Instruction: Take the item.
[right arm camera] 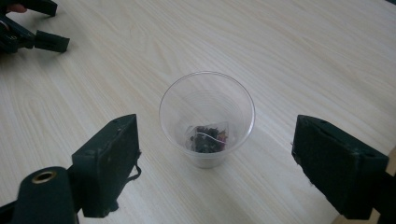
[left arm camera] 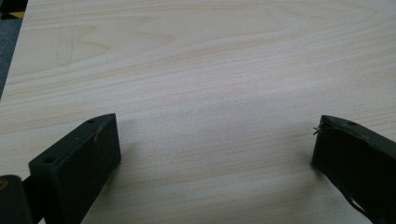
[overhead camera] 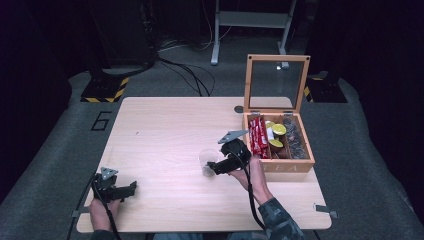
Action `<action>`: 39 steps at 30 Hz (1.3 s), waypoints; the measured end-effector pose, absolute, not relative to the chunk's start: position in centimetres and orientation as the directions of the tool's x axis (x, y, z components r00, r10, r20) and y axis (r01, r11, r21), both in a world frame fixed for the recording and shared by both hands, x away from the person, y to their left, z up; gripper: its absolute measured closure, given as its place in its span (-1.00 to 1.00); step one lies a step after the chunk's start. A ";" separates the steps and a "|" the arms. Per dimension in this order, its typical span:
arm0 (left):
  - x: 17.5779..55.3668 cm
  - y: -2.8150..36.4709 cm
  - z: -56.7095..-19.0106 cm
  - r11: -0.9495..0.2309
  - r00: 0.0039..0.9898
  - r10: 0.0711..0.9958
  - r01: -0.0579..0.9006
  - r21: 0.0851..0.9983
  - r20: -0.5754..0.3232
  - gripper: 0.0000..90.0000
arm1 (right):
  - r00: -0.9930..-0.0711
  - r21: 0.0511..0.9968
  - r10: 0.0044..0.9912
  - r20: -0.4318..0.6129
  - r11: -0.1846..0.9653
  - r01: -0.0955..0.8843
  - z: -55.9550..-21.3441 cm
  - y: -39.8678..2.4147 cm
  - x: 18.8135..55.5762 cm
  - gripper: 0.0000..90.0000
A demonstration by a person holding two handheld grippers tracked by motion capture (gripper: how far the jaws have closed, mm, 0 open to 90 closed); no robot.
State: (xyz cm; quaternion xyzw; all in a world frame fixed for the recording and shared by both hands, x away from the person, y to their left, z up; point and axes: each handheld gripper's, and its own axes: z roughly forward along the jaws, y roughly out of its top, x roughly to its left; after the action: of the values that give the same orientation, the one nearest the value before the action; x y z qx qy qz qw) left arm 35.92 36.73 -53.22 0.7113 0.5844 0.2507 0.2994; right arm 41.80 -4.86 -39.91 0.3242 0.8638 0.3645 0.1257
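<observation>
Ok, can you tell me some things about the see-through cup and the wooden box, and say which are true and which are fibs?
1. The clear plastic cup stands upright on the pale wooden table. True.
2. A tea bag lies in the cup. True.
3. The wooden tea box has its lid shut. False: the glass-paned lid stands open.
4. The right gripper squeezes the cup. False: its jaws stand apart, clear of the cup.
5. The left gripper holds a red packet. False: its open jaws have bare table between them.
</observation>
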 end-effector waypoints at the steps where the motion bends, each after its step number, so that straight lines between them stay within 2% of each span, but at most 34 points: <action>1: 35.9 36.8 -53.2 -0.140 0.195 0.981 0.685 0.715 0.005 -0.98 | -0.754 0.716 0.656 0.016 0.519 0.467 -39.8 -5.0 41.6 -0.69; 16: 35.9 36.7 -53.2 -0.136 0.191 0.982 0.683 0.718 0.005 -0.97 | -0.724 0.752 0.690 -0.016 0.486 0.446 -38.6 -8.1 39.3 -0.81; 39: 35.9 36.7 -53.3 -0.127 0.184 0.983 0.677 0.725 0.000 -0.97 | -0.564 0.775 0.825 -0.037 0.380 0.505 -39.9 -16.4 35.7 -0.84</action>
State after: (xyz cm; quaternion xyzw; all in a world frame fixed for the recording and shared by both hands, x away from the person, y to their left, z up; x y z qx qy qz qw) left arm 35.93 36.67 -53.26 0.7071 0.5870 0.2518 0.3034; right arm 35.72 -16.35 -39.87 0.4147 0.8022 0.3718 0.2150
